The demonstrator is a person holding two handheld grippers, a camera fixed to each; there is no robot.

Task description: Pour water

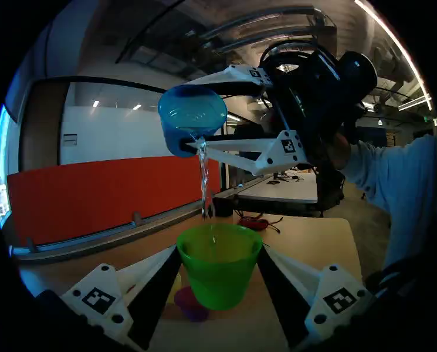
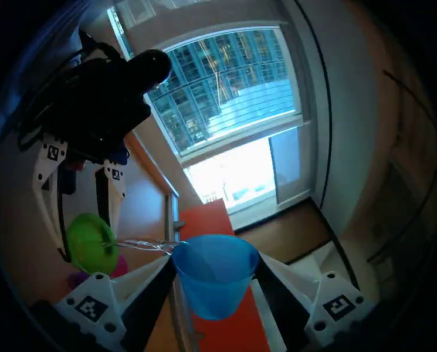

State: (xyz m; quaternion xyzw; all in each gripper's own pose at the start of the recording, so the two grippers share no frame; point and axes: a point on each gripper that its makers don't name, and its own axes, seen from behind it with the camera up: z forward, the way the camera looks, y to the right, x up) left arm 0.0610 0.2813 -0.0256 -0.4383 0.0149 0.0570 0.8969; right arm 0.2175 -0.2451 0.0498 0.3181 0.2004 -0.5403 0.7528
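Left gripper view: our left tool [image 1: 219, 258] is clamped on the green cup [image 1: 219, 276] over the counter [image 1: 318, 234]. Higher up, the right tool [image 1: 186, 117] grips the tilted blue cup [image 1: 195, 111], and water [image 1: 204, 176] falls into the green one.

Right gripper view: we see the blue cup pinched between the fingers, which carry square black-and-white tags [image 2: 90, 306].

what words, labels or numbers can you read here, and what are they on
No text reads clearly anywhere.
A small grey sign on the white wall: too small to read.
The square black-and-white markers on the left gripper and right gripper: patterns, no letters.
The green plastic cup and blue plastic cup: no print visible.
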